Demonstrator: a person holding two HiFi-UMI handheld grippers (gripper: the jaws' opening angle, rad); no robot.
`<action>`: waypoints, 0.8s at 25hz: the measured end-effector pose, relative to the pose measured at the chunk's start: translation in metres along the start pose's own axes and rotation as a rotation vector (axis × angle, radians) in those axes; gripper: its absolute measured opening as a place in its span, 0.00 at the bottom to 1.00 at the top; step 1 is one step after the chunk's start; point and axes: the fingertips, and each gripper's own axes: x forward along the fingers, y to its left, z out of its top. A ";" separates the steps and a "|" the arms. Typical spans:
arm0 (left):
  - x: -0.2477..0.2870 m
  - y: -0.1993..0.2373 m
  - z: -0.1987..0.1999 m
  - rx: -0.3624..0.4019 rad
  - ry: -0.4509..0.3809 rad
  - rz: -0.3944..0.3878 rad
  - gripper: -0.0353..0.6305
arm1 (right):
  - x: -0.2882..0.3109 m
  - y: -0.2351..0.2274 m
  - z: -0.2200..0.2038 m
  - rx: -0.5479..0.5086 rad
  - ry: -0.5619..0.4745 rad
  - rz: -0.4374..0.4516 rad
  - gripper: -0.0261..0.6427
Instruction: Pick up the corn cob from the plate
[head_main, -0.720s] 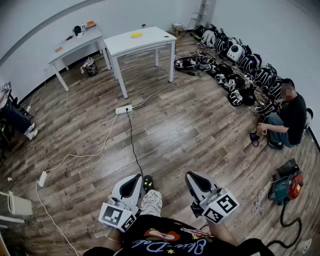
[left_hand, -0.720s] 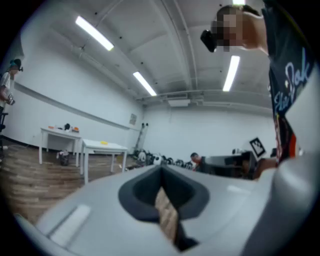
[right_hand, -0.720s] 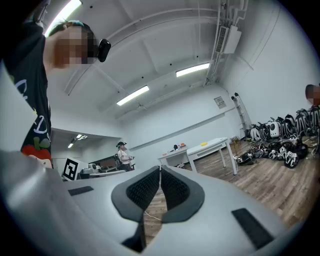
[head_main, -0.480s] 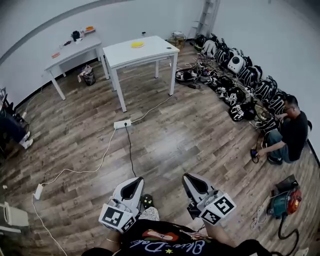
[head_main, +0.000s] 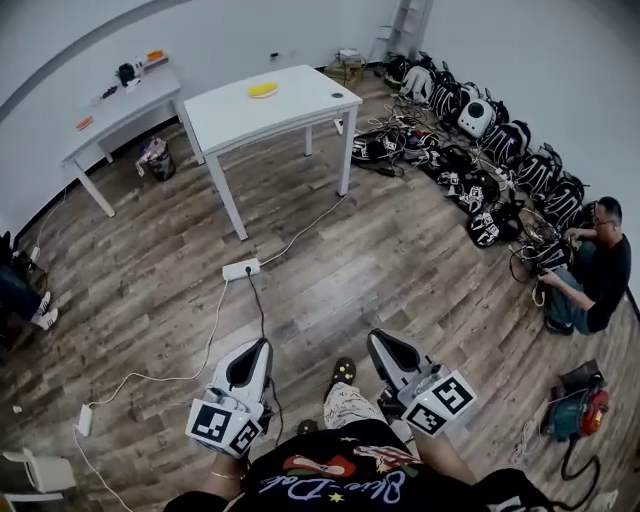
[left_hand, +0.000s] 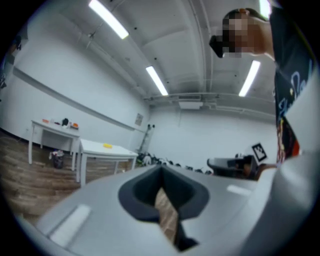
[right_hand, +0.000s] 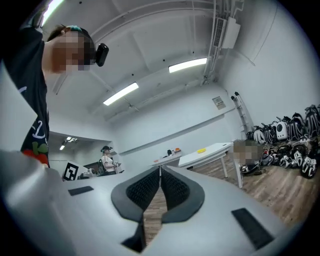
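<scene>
Head view had the corn cob (head_main: 263, 90) way off across the room, just a small flat yellow blob sitting on the white counter (head_main: 305, 105), toward its far edge. It was too small to tell cob from plate. Both grippers were down low by the person's body, well apart from that counter, pointing out level over the wooden floor (head_main: 400, 250). The left gripper (head_main: 260, 346) had its jaws closed tip to tip with nothing in them. The right gripper (head_main: 378, 340) was the same, ribbed pads pressed together and empty. Compared to the frame from a bit earlier, the counter looked bigger and sat further left. The power strip (head_main: 241, 269) on the floor had slid down the frame toward the grippers, and the seated person (head_main: 598, 275) by the pile of bags (head_main: 470, 130) had dropped lower at the right edge. A shoe (head_main: 343, 370) showed between the grippers, more to the right than before. The grippers themselves sat in about the same spot in frame.
</scene>
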 end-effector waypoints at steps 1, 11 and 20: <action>0.019 0.009 -0.003 -0.007 0.017 -0.004 0.05 | 0.014 -0.022 -0.001 0.012 0.010 -0.012 0.07; 0.243 0.133 0.066 0.081 -0.053 0.107 0.05 | 0.191 -0.217 0.086 0.035 -0.086 0.106 0.07; 0.379 0.205 0.055 0.042 0.013 0.148 0.05 | 0.305 -0.328 0.086 0.049 0.011 0.161 0.07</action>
